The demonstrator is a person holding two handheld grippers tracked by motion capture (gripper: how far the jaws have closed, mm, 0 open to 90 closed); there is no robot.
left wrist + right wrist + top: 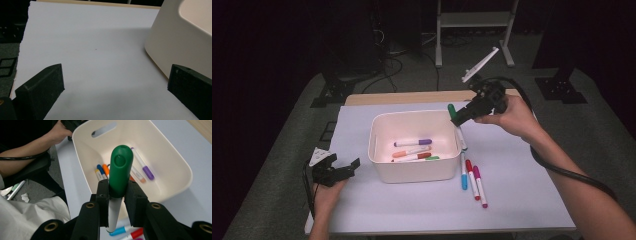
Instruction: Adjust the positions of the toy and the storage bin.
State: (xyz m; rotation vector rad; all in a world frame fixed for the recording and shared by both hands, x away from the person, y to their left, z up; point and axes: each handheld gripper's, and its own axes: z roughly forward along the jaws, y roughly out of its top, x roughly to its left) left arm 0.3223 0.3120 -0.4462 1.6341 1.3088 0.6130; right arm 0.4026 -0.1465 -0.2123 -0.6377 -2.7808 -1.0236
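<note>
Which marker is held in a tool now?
The green-capped marker, clamped in the right tool above the bin; the others lie loose.

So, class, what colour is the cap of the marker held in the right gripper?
Green cap, clearest in the right gripper view.

Both grippers are black: the left gripper (343,170) carries a grey three-cornered plate on top, and the right gripper (460,116) trails a thick black cable. Its blocky jaws have textured inner pads and brass-coloured screw eyelets. The person's forearms are bare.
</note>
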